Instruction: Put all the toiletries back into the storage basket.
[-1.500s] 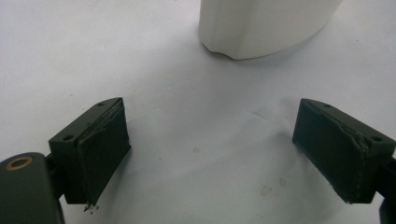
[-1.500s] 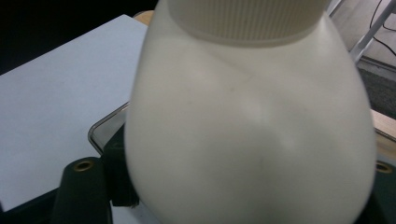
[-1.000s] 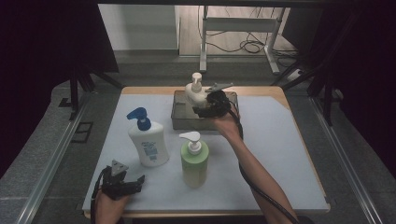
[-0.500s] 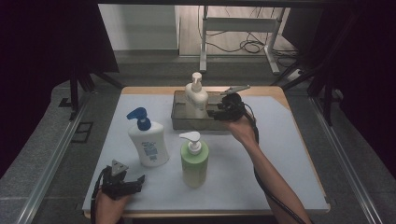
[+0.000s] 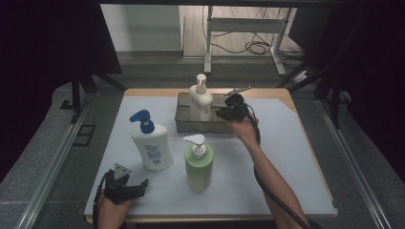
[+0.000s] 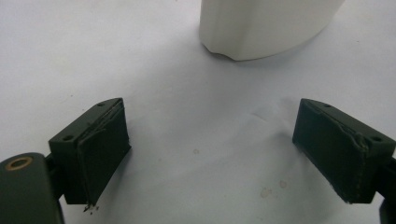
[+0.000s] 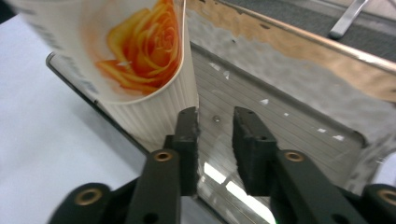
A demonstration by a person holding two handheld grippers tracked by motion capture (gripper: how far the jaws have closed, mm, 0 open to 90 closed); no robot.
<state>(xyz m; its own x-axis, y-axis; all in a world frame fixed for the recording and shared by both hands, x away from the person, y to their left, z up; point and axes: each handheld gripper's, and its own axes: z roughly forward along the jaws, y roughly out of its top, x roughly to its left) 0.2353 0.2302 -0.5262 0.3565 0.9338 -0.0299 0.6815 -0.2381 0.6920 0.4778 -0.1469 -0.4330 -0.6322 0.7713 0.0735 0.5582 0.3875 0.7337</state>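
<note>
Right gripper view: orange rose print on cream bottle [image 7: 140,51].

This looks like a lab or test room set up for recording, not a home. A table [image 5: 296,157] covered with a plain white sheet stands inside dark curtains [image 5: 52,57] at left and right. Grey carpeted floor [image 5: 43,167] surrounds it, and at the far side loose cables [image 5: 253,45] lie under a metal desk frame [image 5: 248,28]
</note>
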